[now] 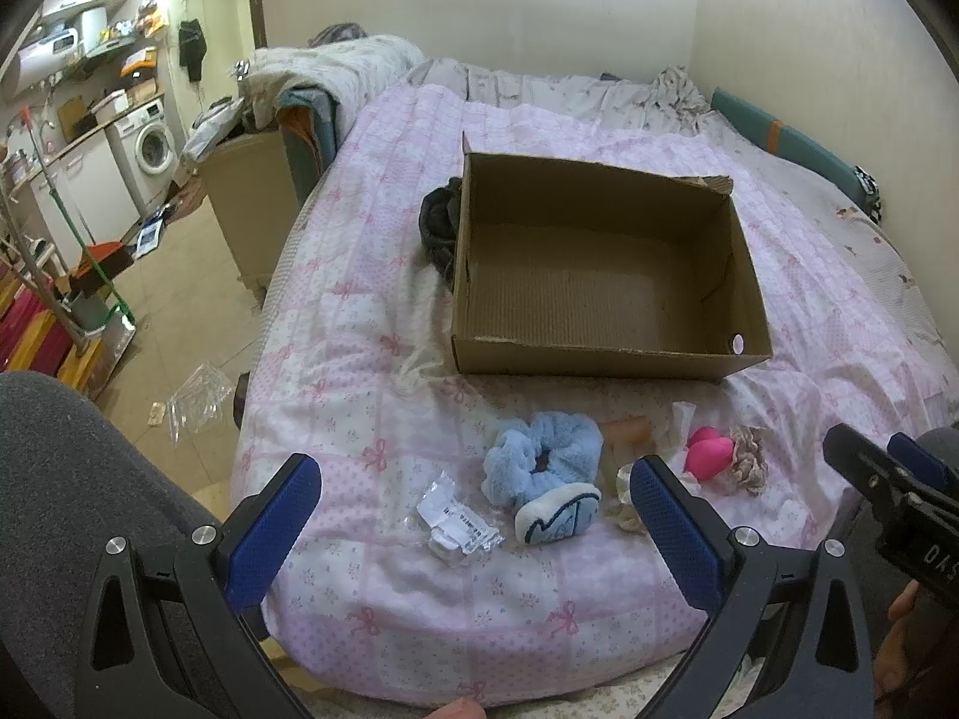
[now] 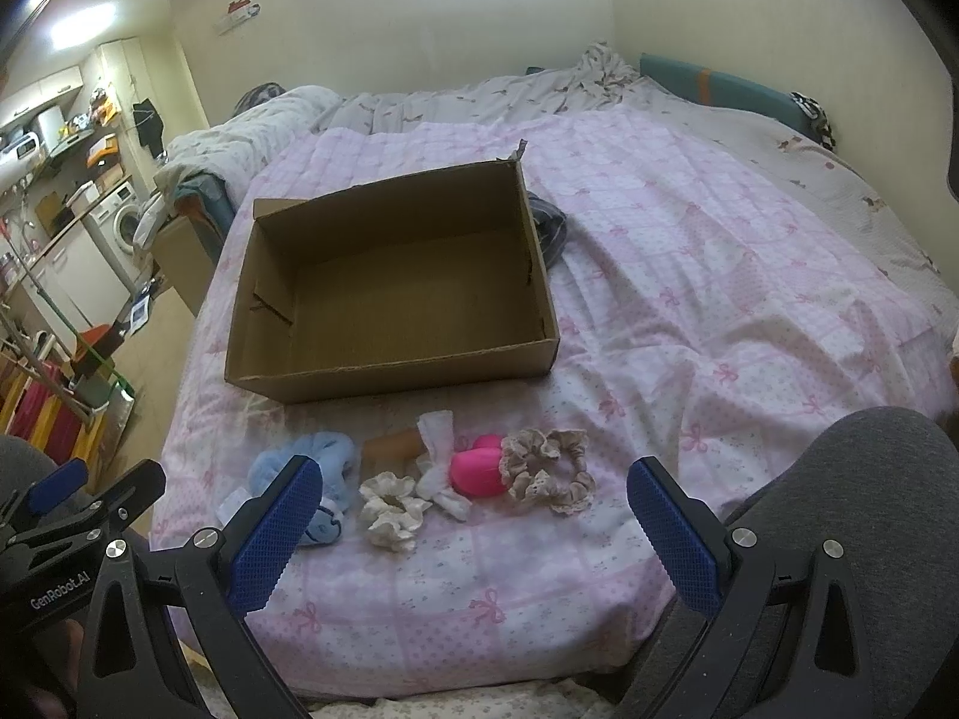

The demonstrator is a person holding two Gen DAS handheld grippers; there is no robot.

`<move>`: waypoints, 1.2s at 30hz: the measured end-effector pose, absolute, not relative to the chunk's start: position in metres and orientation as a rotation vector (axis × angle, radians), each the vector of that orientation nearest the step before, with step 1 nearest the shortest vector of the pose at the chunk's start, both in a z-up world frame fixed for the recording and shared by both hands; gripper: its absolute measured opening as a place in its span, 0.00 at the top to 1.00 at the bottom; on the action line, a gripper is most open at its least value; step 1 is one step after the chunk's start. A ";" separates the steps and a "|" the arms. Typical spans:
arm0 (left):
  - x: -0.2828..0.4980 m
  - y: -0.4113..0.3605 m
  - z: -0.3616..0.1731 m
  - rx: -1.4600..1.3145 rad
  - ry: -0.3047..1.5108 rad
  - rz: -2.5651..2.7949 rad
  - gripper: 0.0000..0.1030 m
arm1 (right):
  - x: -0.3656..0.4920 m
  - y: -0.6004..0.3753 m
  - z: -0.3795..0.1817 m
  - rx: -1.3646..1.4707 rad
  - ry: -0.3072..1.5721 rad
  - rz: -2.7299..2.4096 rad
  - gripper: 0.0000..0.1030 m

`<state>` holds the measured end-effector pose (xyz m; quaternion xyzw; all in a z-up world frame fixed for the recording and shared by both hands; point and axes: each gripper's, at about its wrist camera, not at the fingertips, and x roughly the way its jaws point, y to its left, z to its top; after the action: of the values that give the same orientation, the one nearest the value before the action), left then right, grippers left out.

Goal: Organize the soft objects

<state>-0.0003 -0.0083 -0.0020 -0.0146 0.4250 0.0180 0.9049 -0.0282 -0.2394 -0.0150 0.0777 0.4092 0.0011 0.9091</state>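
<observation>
An empty open cardboard box [image 1: 605, 323] [image 2: 389, 368] sits on the pink quilt. In front of it lie soft items: a fluffy blue scrunchie [image 1: 542, 455] [image 2: 335, 455], a blue and white item [image 1: 557, 518], a cream scrunchie [image 2: 389, 509], a pink plush piece [image 1: 710, 449] [image 2: 479, 470], a beige lace scrunchie [image 2: 548, 470] [image 1: 749, 458], a white cloth [image 2: 440, 449] and a tan piece [image 2: 392, 446]. My left gripper [image 1: 470, 497] is open and empty, near the blue scrunchie. My right gripper [image 2: 473, 500] is open and empty, over the pink piece.
A small plastic packet [image 1: 458, 530] lies on the quilt at the front left. A dark garment [image 1: 437, 227] [image 2: 554, 227] lies beside the box. The bed's left edge drops to a tiled floor with a brown box [image 1: 252, 204] and clutter.
</observation>
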 end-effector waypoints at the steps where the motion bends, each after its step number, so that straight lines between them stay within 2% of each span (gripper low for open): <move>1: 0.002 -0.009 0.000 -0.034 0.888 0.029 0.00 | -0.028 -0.239 -0.015 0.163 0.843 0.001 0.00; 16: 0.060 0.005 0.016 -0.088 1.025 0.086 0.00 | 0.016 -0.246 0.019 0.139 0.845 0.019 0.00; 27: 0.101 0.048 -0.055 -0.220 1.332 0.178 0.00 | 0.061 -0.262 -0.004 0.138 0.940 0.055 0.00; 28: 0.103 0.049 -0.065 -0.248 1.372 0.171 0.02 | 0.063 -0.263 -0.009 0.145 0.950 0.054 0.00; 30: 0.101 0.052 -0.084 -0.299 1.427 0.173 0.17 | 0.066 -0.268 -0.023 0.173 0.972 0.059 0.00; 35: 0.098 0.058 -0.129 -0.394 1.546 0.184 0.35 | 0.064 -0.276 -0.047 0.242 1.024 0.063 0.00; 36: 0.098 0.056 -0.135 -0.412 1.562 0.173 0.36 | 0.064 -0.277 -0.047 0.252 1.023 0.068 0.00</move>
<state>0.0980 0.0564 -0.1351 -0.1840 0.6978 0.0773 0.6879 0.0637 -0.2769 -0.0467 0.1200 0.4880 0.0324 0.8639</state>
